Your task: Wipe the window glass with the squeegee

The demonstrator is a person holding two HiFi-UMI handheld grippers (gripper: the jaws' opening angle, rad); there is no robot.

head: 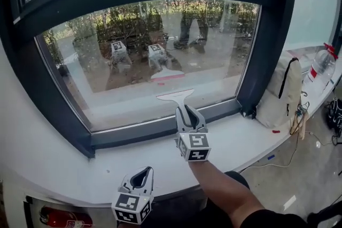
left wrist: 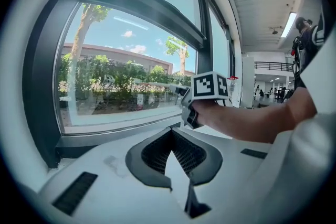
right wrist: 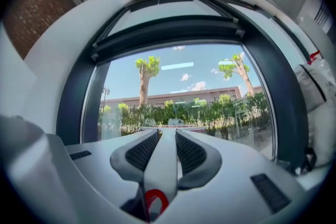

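In the head view, the right gripper [head: 185, 114] held the white squeegee [head: 175, 96] up. Its blade was against the low part of the window glass [head: 133, 56]. The left gripper [head: 140, 178] hung lower, over the white sill [head: 64, 168]. A bag [head: 280, 96] and a bottle [head: 320, 69] sat far off to the right.

In the left gripper view, the jaws were closed with their tips touching. They held nothing. The right gripper [left wrist: 185, 98] was up ahead by the glass [left wrist: 121, 60].

In the right gripper view, the jaws were squeezed tight on the squeegee's white handle [right wrist: 161, 165]. The blade ran across at the glass [right wrist: 184, 86], just past the jaw tips.
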